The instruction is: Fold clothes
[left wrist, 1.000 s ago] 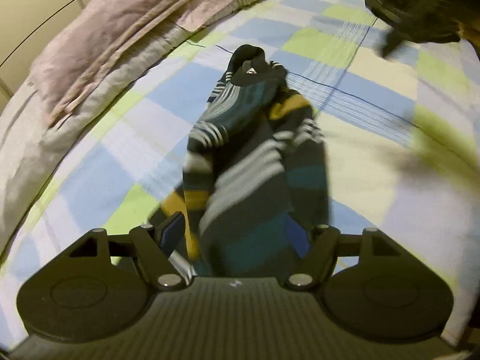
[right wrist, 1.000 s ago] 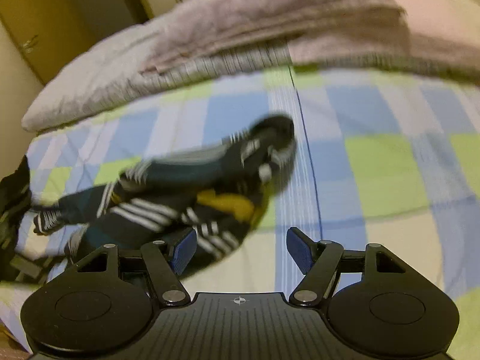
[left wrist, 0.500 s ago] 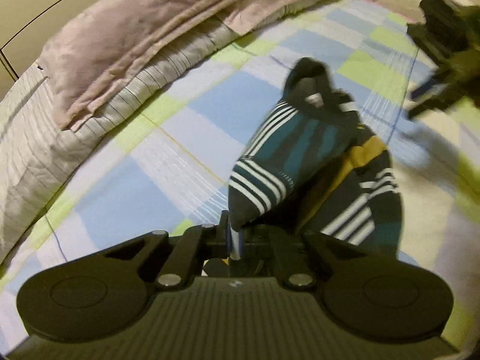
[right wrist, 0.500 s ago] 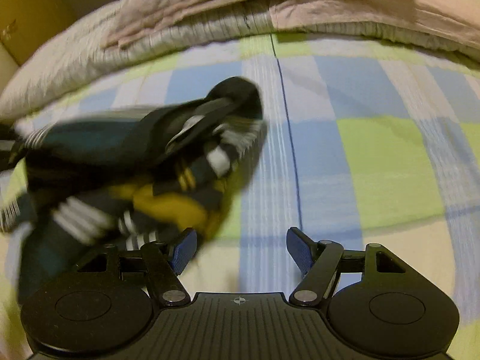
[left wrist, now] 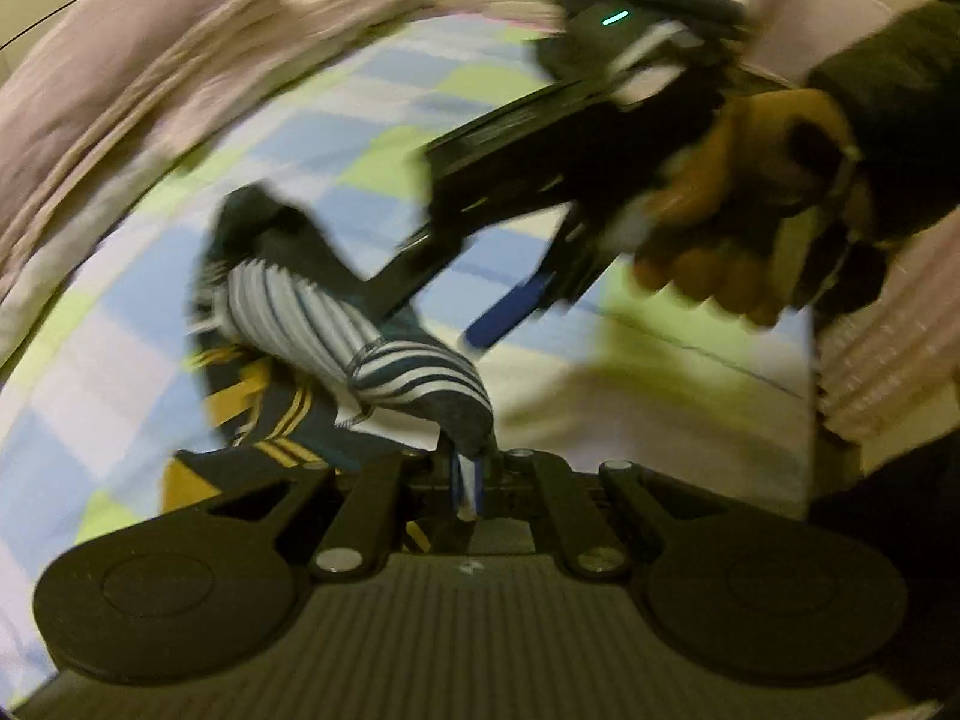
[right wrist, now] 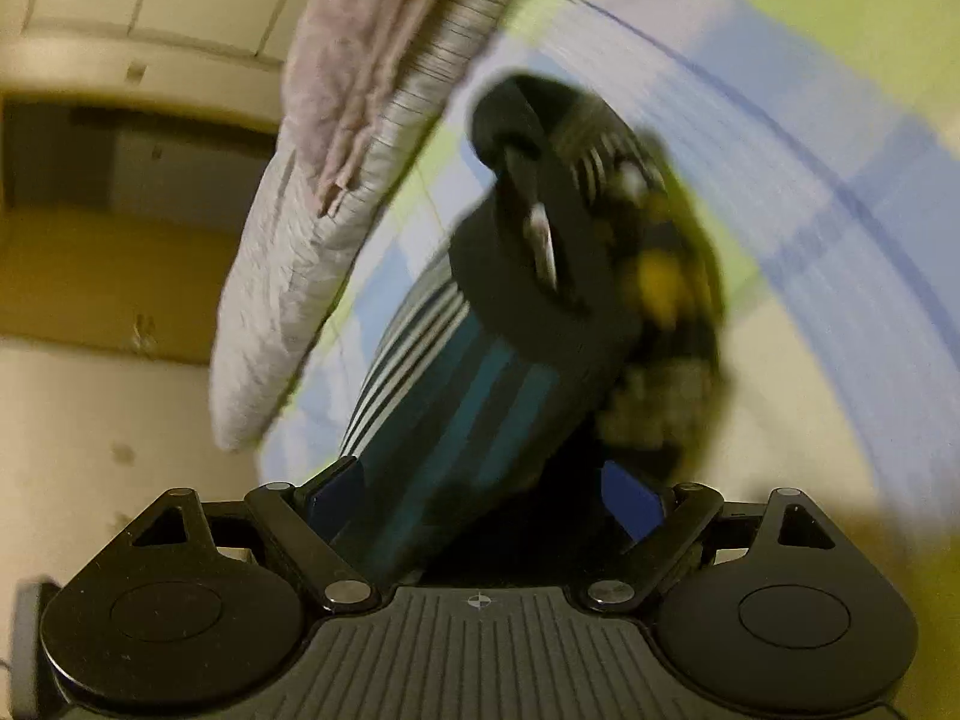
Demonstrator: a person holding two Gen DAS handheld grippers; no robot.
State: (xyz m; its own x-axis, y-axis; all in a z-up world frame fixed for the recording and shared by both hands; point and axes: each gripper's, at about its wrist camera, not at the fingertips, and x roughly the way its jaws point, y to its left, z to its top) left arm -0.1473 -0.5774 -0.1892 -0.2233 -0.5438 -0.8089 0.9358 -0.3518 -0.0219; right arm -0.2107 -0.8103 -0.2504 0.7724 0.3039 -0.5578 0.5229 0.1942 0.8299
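A dark sweater with white, teal and yellow stripes [left wrist: 336, 324] lies bunched on the checked bedsheet [left wrist: 108, 324]. My left gripper [left wrist: 468, 480] is shut on the sweater's striped cuff and holds it lifted. In the left wrist view my right gripper [left wrist: 456, 306] reaches in from the upper right, jaws spread, one blue pad [left wrist: 510, 312] beside the sleeve. In the right wrist view my right gripper [right wrist: 486, 492] is open, and the teal-striped sleeve [right wrist: 456, 396] passes between its pads. The view is blurred and tilted.
A folded pink blanket on a grey striped quilt [left wrist: 120, 72] runs along the bed's far side; it also shows in the right wrist view [right wrist: 360, 90]. The person's hand [left wrist: 744, 204] holds the right gripper. Wall and cabinets [right wrist: 90, 180] lie beyond the bed.
My left gripper, which shut on the cuff half a second ago, has lifted it and swung right. My right gripper has rolled and moved onto the sleeve, still open.
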